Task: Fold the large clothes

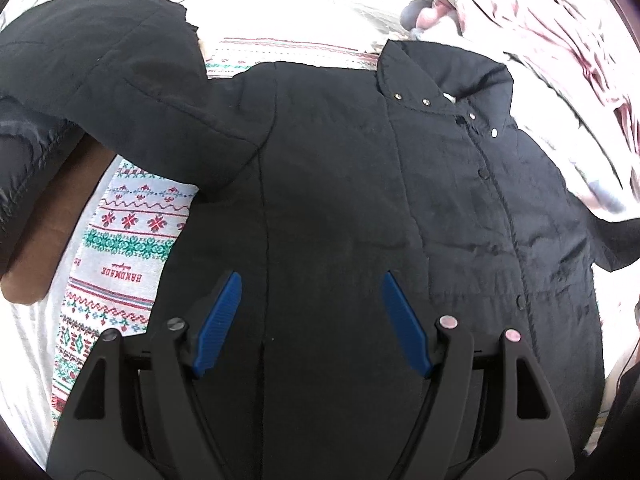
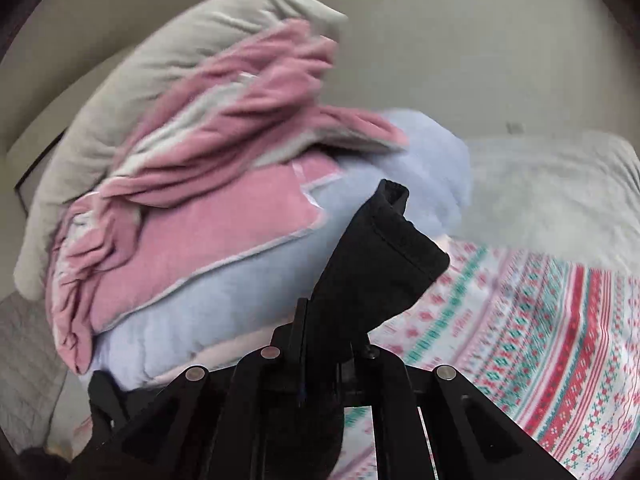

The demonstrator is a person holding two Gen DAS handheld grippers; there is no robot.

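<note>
A large black padded jacket [image 1: 360, 184] lies spread on a patterned blanket, snap front up, collar at the upper right. One sleeve [image 1: 112, 80] stretches out to the upper left. My left gripper [image 1: 312, 292] hovers over the jacket's lower body, blue pads apart with nothing between them. In the right wrist view, my right gripper [image 2: 332, 320] is shut on a black jacket cuff [image 2: 380, 248], which sticks up from the closed jaws, lifted above the bed.
A white blanket with red and green knit pattern [image 1: 132, 232] [image 2: 540, 320] covers the bed. Pink, lilac and grey bedding [image 2: 192, 200] is piled beside it, pink folds [image 1: 560, 40] at the upper right. A brown surface [image 1: 52, 220] shows at the left.
</note>
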